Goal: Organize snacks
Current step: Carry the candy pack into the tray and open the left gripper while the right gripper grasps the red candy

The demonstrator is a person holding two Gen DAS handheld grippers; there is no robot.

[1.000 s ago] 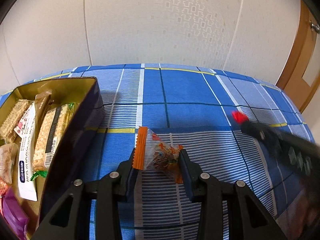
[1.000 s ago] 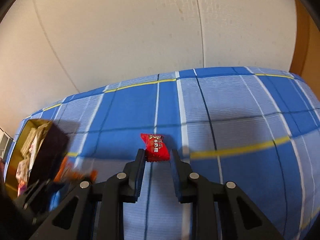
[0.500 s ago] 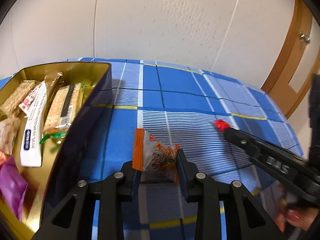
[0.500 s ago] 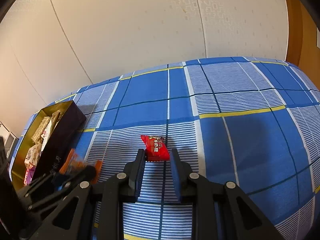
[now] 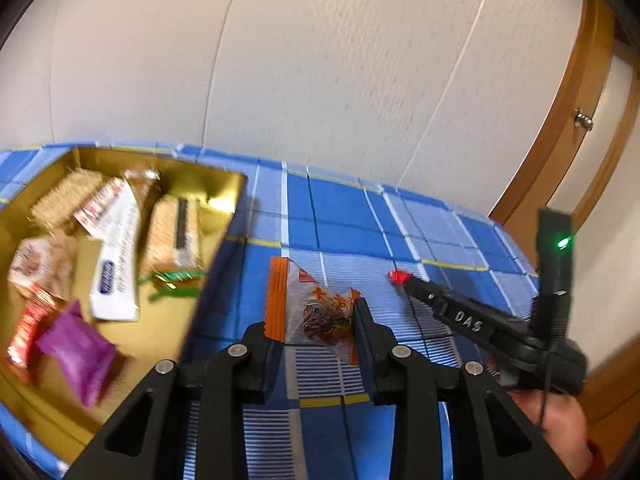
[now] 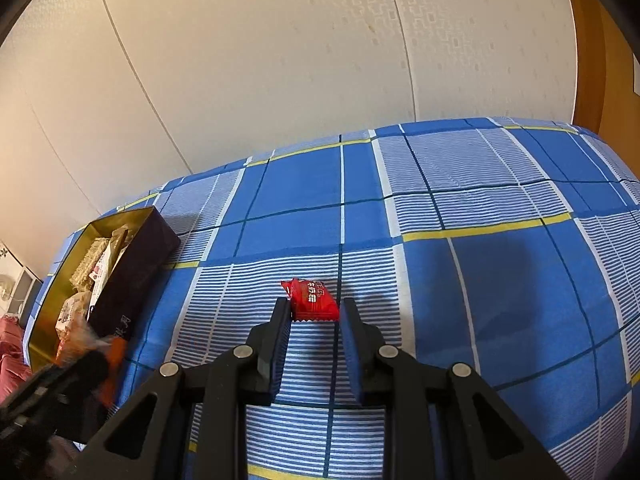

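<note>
Currently, the left gripper (image 5: 316, 320) is clamped on a clear snack packet with orange sealed edges (image 5: 316, 312), held above the blue plaid cloth (image 5: 340, 216) just beside the near right wall of the gold-lined snack tin (image 5: 224, 200). Packet is pinched between both black pads; its orange edge projects past the left pad.

The right gripper (image 6: 314, 308) is clamped on a small red candy packet (image 6: 310, 299), held at the fingertips over a striped panel of the cloth, well to the right of the tin (image 6: 136, 248). From the left wrist view, the same gripper appears at right as a black arm marked "DAS" (image 5: 468, 322) with the red packet (image 5: 398, 277) at its tip; a hand (image 5: 552, 424) grips it from below.

Tin contents: two sesame-type bars (image 5: 172, 232), a white wrapper with a blue label (image 5: 116, 264), a purple packet (image 5: 78, 352), a red packet (image 5: 28, 332), and further wrappers, blurred.

Background: cream wallpapered wall (image 5: 320, 60), wooden door frame (image 5: 576, 120)
</note>
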